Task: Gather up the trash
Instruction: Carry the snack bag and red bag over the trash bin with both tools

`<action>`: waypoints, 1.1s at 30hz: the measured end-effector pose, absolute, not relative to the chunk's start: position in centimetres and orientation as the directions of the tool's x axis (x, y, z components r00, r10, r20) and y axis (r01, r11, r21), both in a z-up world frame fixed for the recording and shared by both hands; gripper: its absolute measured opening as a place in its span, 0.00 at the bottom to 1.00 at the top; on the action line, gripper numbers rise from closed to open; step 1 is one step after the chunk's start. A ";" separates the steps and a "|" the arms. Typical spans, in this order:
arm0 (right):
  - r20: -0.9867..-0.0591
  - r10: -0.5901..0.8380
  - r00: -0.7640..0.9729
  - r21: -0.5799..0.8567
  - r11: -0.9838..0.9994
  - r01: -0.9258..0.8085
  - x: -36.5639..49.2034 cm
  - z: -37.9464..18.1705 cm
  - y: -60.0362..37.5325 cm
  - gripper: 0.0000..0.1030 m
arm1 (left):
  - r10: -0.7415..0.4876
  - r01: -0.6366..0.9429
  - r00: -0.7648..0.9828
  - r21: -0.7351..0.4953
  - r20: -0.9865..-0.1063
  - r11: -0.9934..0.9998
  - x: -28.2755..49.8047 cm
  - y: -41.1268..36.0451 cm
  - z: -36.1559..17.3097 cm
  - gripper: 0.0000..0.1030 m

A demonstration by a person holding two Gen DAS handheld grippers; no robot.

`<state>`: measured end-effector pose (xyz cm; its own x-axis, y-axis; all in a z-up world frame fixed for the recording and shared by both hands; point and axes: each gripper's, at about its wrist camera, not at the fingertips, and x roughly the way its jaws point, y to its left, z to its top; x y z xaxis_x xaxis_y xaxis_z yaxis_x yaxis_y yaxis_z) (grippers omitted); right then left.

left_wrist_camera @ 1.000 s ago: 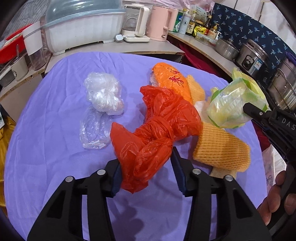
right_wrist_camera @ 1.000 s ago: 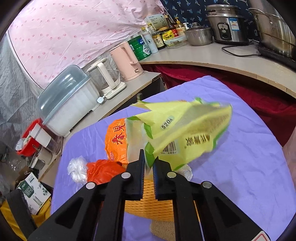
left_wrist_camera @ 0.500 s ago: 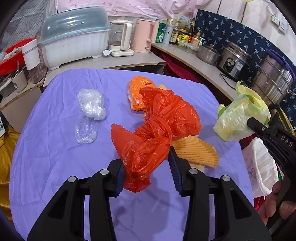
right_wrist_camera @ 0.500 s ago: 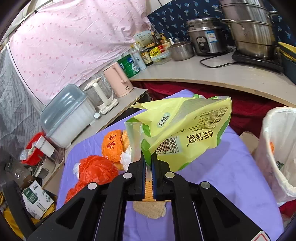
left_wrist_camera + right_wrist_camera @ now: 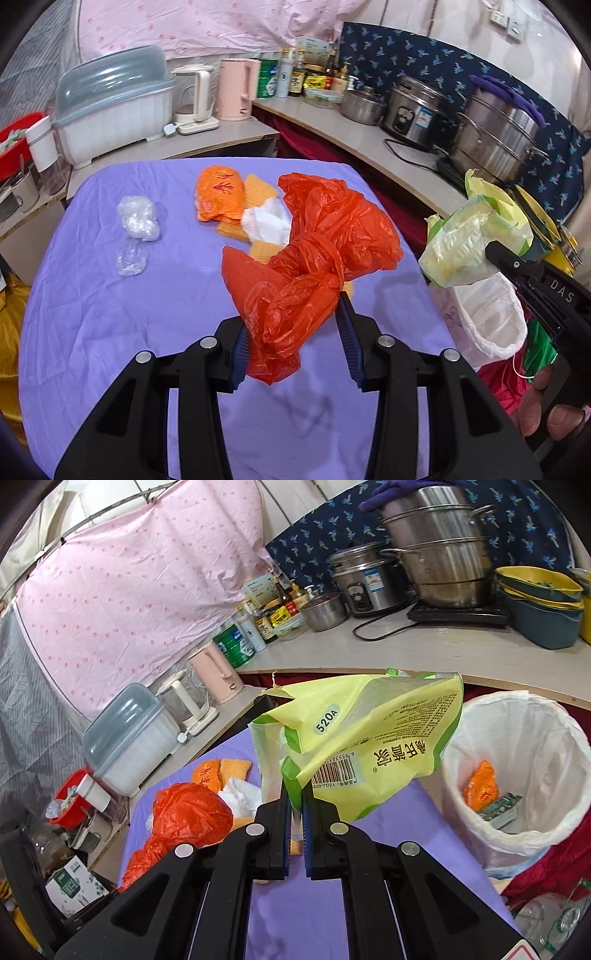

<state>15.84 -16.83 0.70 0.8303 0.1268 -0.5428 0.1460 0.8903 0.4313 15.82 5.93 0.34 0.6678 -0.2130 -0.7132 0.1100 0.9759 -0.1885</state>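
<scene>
Both loads have risen off the purple surface [image 5: 92,332] and swung toward the bin over the last second, and the white-lined trash bin [image 5: 517,775], absent from both views then, now stands just past the right edge. Going left to right in the left wrist view: a wad of clear plastic wrap [image 5: 137,218] and a flatter clear piece below it lie on the cloth, then an orange packet [image 5: 221,195] beside yellow foam netting [image 5: 258,190] and a crumpled white tissue [image 5: 267,221]. The left hand-held gripper [image 5: 293,339] is clamped on the lower tail of the knotted red plastic bag [image 5: 317,254], which hangs above the cloth. Farther right, the right hand-held gripper [image 5: 294,805] pinches the bottom edge of the yellow-green food bag [image 5: 369,746], jaws nearly closed, held level and pointing forward, with the bag short of the bin mouth. The bin already holds an orange wrapper and a small printed packet. The pinch on the food bag is thin and at one corner, so a quick swing could probably let it slip out onto the cloth or floor; released too early, it would likely land beside the bin. The red bag's loose upper bulk might brush the tissue and netting. The person's right hand [image 5: 546,410] grips the handle low at the frame edge.
</scene>
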 end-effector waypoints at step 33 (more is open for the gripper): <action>-0.546 -0.144 0.826 0.490 0.745 0.454 2.0 -2.0 -36.8 0.05 | -0.410 0.471 0.542 -0.139 -0.734 0.871 12.5 -17.7 0.3 0.39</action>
<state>2.00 -36.79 -2.00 0.8255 -0.1445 -0.5455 0.4539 0.7445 0.4896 12.54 -17.72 0.31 0.5417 -0.4096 -0.7340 0.4705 0.8714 -0.1390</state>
